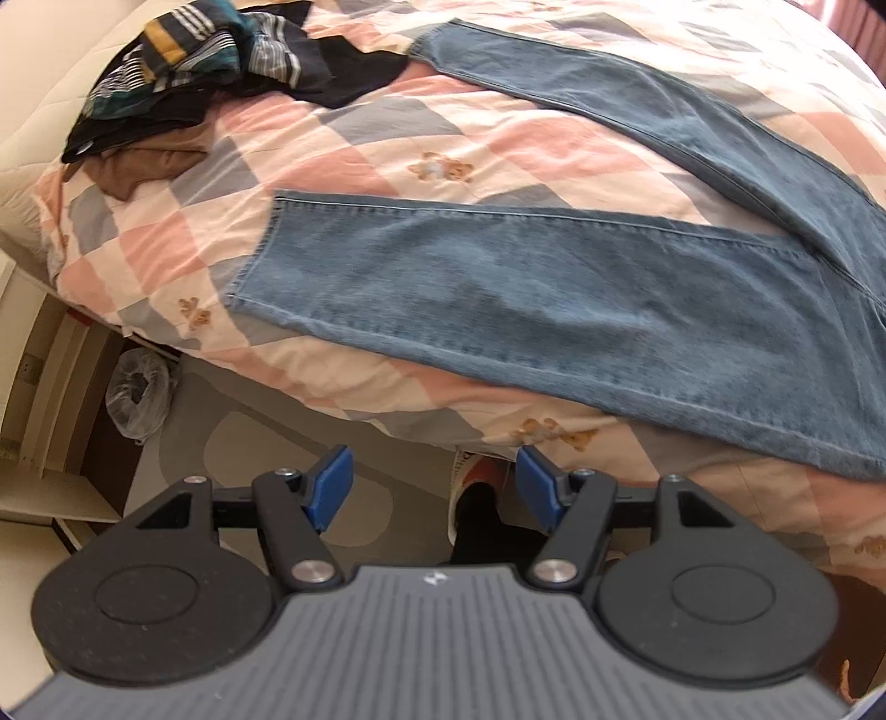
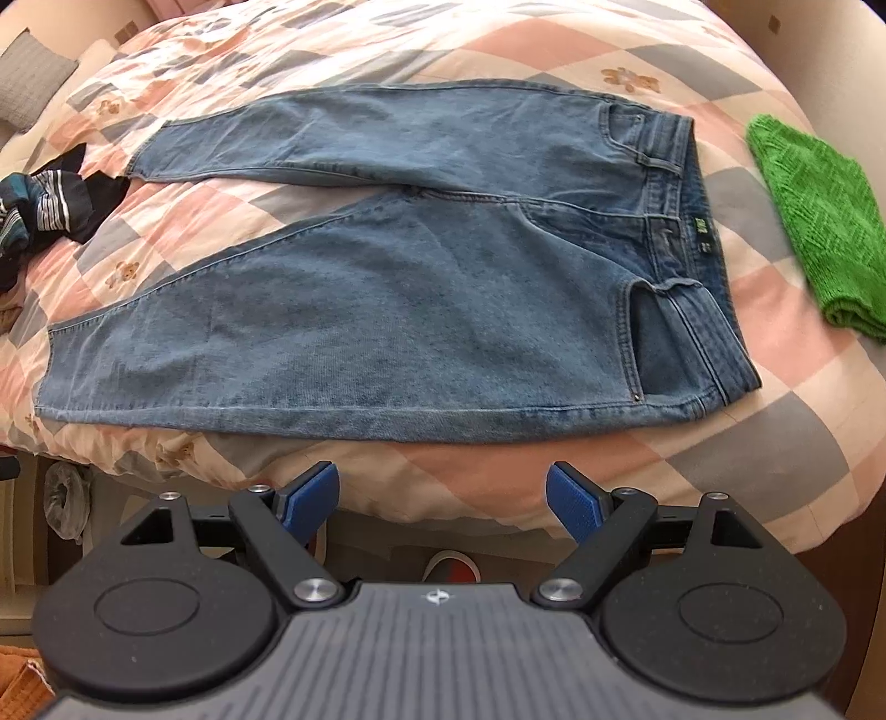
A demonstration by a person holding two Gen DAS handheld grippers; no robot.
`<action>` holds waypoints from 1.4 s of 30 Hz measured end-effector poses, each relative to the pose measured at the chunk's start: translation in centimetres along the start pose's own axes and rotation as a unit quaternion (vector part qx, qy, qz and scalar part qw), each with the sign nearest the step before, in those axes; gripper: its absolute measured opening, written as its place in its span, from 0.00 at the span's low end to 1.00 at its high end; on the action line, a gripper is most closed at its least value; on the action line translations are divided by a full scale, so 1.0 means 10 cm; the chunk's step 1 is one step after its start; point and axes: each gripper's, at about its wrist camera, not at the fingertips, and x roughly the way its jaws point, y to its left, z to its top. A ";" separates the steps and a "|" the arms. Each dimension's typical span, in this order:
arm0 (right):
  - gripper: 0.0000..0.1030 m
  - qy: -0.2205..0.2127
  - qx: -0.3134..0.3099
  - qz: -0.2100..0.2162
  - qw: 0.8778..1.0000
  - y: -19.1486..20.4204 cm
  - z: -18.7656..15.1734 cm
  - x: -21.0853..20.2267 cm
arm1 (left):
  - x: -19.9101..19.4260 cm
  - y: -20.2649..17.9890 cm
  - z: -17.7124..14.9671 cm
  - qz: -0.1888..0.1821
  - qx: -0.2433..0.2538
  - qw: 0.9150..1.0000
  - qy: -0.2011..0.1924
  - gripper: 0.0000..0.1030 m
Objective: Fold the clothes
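Note:
A pair of blue jeans (image 2: 421, 288) lies spread flat on the checked bedspread (image 2: 498, 50), waistband to the right, both legs stretching left. In the left wrist view the near leg of the jeans (image 1: 526, 310) and its hem are just ahead, the far leg behind. My left gripper (image 1: 434, 487) hangs open off the bed's near edge, below the near leg, holding nothing. My right gripper (image 2: 443, 504) is also open and empty, hovering at the bed's edge just short of the jeans' near seam.
A heap of dark and striped clothes (image 1: 205, 66) lies at the bed's far left. A folded green knit (image 2: 819, 221) sits right of the waistband. Below the bed edge are a shoe (image 1: 479, 493), a plastic bag (image 1: 138, 393) and a white shelf (image 1: 50, 498).

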 end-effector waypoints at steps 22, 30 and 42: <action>0.82 0.004 0.042 0.019 0.999 -0.16 0.16 0.31 | 0.28 -0.10 0.60 -0.069 0.061 0.996 -0.021 0.62; 0.79 -0.092 0.044 0.069 0.992 -0.47 0.66 0.44 | 0.84 -0.78 1.72 -0.154 0.217 0.961 -0.074 0.62; 0.71 -0.058 -0.074 0.076 0.993 -0.52 2.57 1.61 | 2.00 -2.31 3.65 -0.242 0.430 0.862 -0.114 0.59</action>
